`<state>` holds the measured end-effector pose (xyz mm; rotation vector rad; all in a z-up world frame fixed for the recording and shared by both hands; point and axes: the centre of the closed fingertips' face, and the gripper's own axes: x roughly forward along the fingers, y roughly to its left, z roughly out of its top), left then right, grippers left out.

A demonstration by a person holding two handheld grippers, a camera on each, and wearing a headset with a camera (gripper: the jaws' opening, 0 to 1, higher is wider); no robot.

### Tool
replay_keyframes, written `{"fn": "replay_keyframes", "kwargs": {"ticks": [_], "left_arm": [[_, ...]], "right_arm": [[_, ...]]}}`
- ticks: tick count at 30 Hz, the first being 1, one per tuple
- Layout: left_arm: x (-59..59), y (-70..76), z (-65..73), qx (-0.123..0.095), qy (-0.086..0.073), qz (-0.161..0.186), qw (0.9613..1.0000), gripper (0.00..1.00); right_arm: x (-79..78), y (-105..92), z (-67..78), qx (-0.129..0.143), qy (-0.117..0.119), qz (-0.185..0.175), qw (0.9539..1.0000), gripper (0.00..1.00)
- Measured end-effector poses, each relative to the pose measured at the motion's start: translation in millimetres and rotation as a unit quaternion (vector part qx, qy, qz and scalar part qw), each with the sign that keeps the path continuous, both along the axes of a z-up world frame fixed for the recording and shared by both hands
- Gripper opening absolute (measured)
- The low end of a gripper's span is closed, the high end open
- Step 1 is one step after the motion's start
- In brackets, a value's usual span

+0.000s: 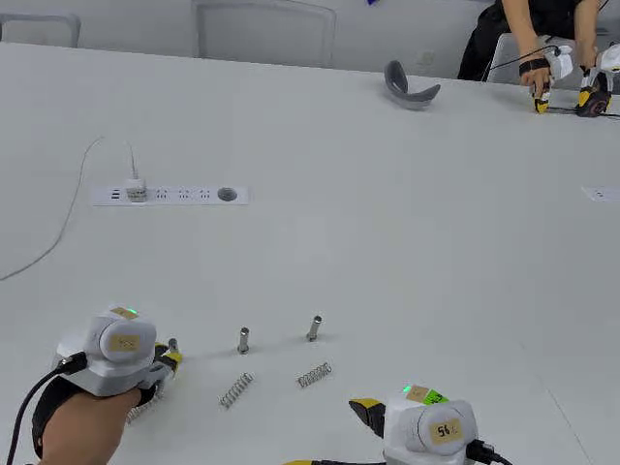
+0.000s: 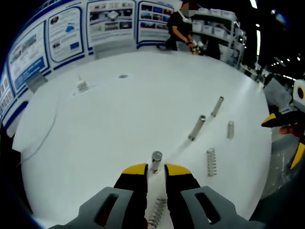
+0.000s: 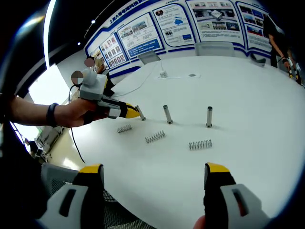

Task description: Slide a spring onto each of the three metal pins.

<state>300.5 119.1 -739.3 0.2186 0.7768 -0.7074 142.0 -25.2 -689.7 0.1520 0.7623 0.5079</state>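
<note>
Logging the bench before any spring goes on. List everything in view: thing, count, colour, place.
table: one, white, carries all below
pins: three, silver, upright in a row near the person
springs: three, silver, lying flat just in front of the pins, none on a pin
power strip: one, white, mid-table left, a white plug in it
cable: one, white, left of the power strip
curved band: one, grey, far side
chairs: two, pale, behind the far edge
other person: one, dark clothes, far right corner
left tongs: one, black with yellow tips, close around the leftmost pin; grip unclear
right tongs: one, same colours, wide open, near the springs
</note>
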Motion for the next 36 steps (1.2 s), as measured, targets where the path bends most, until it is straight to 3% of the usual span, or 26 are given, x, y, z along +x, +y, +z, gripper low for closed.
{"fn": "replay_keyframes", "kwargs": {"ticks": [4,21,31,36], "left_arm": [[-5.9,1.9,-4.2,-0.004,0.015,-0.002,0.9999,0.17],[-19.0,33.7,-7.4,-0.001,0.018,0.014,0.9997,0.29],[-36.5,43.4,-7.3,-0.012,0.029,0.013,0.9994,0.4],[-46.2,43.8,0.9,-0.025,0.029,0.01,0.9992,0.44]], "right_arm": [[0.1,0.2,0.0,0.001,0.0,0.0,1.0,0.88],[3.1,7.3,-5.4,0.002,-0.001,0.012,0.9999,0.88],[8.4,3.0,-7.1,-0.004,-0.004,0.013,0.9999,0.88],[11.4,0.8,-5.9,-0.003,-0.006,0.011,0.9999,0.87]]}}
